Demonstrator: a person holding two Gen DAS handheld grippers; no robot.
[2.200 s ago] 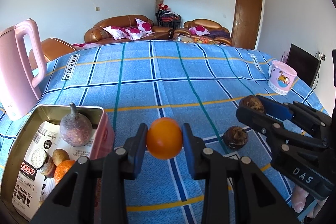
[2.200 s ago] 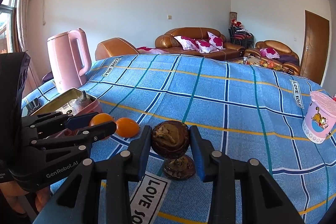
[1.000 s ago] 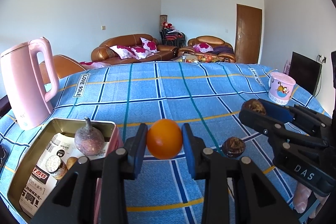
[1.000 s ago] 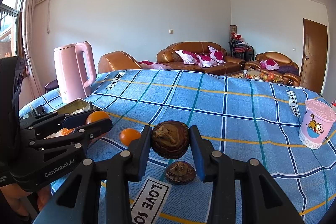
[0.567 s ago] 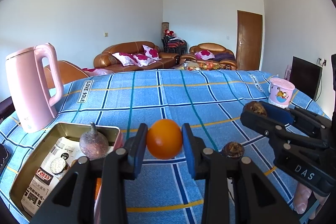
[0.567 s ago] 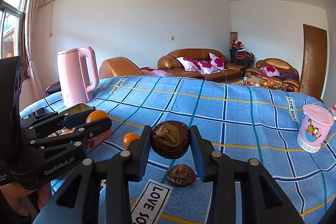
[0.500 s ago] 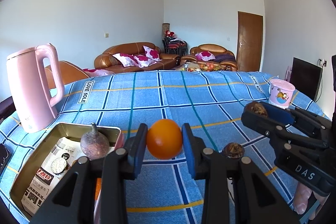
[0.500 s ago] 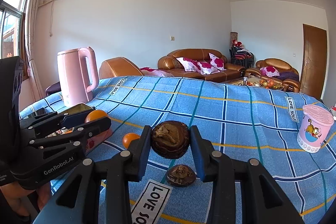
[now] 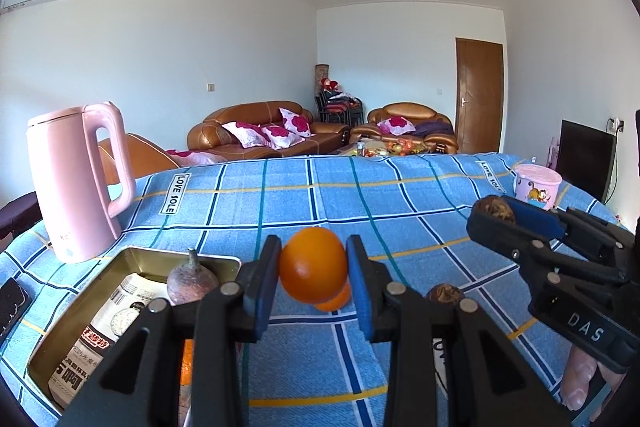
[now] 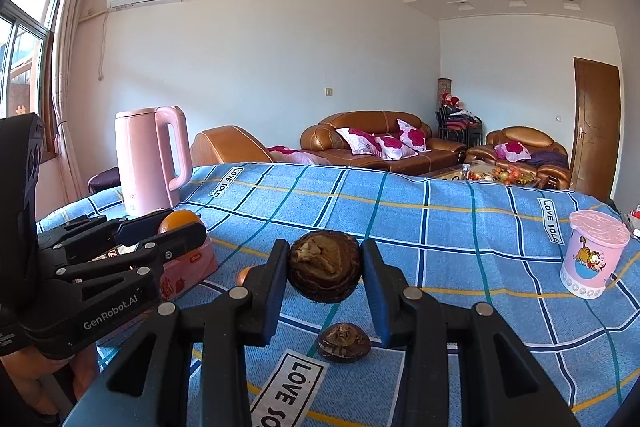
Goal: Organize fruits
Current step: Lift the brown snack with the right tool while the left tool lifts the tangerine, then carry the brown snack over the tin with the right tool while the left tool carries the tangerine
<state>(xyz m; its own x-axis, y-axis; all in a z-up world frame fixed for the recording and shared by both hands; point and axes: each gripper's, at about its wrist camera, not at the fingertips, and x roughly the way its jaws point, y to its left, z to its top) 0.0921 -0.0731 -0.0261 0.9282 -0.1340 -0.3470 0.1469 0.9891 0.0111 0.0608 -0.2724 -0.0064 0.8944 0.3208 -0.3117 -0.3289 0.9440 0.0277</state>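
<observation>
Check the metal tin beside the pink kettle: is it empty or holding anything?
Holding things. The metal tin has a purplish fruit and a printed packet inside.

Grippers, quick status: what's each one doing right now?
Left gripper: closed on the orange, held above the blue cloth.
Right gripper: closed on the brown fruit, also held off the cloth.
</observation>
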